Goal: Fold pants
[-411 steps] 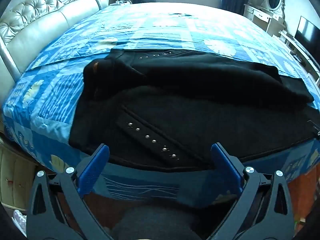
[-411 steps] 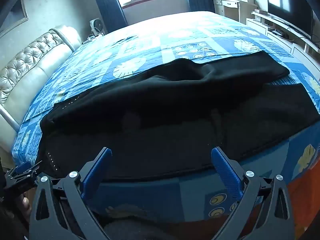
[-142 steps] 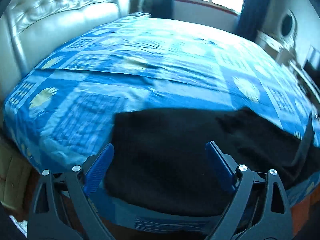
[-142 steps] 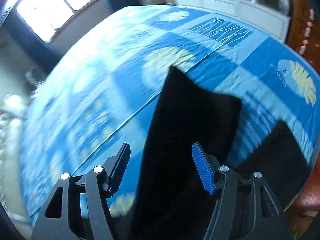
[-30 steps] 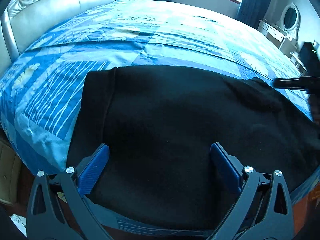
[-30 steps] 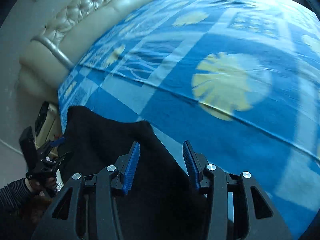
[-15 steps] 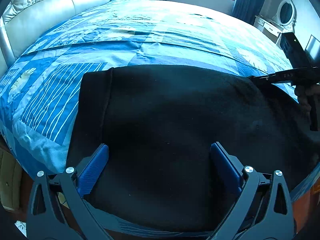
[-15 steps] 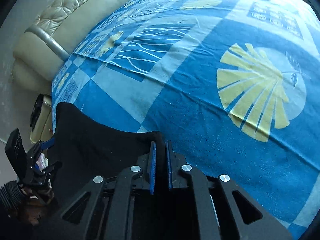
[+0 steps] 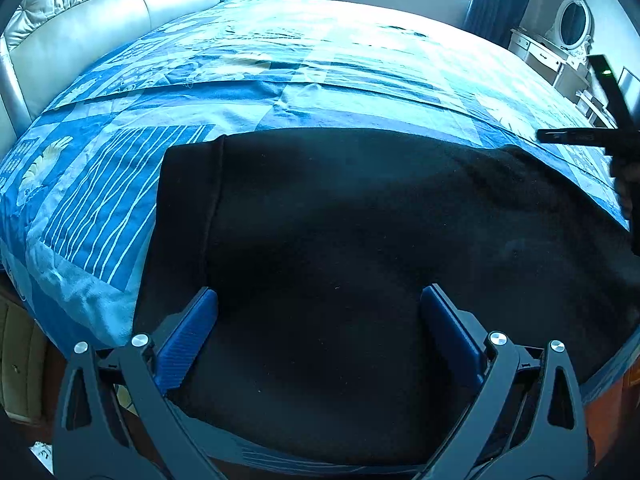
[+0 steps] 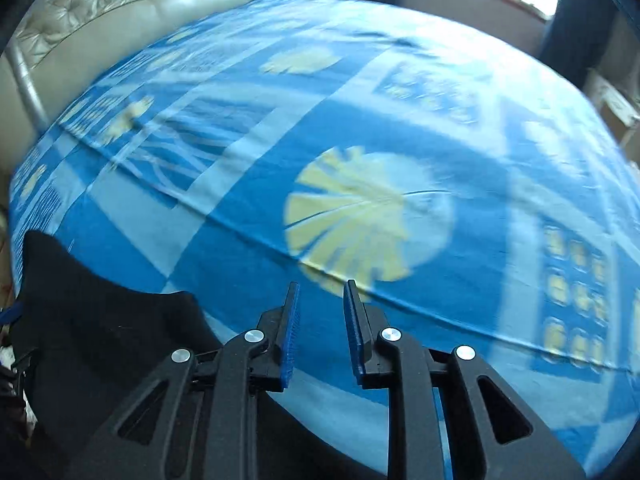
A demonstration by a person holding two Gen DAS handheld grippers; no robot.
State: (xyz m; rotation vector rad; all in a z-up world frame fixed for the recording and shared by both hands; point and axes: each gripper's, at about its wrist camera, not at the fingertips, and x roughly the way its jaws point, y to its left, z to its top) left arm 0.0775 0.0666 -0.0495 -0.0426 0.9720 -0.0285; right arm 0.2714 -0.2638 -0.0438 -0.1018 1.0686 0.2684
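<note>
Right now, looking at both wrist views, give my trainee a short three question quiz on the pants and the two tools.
1. True or false: the left tool is clamped on the pants.
2. What shows between the blue pads of the right tool? A) black fabric B) the blue bedspread C) a pillow
3. Fill in: in the left wrist view the pants lie near the ____ edge of the bed.

Key:
1. False. Its pads stand wide apart over the pants, pinching nothing.
2. B. The jaws have just been opening, a narrow gap, no fabric between them; the pants lie to their left.
3. Near (front).
</note>
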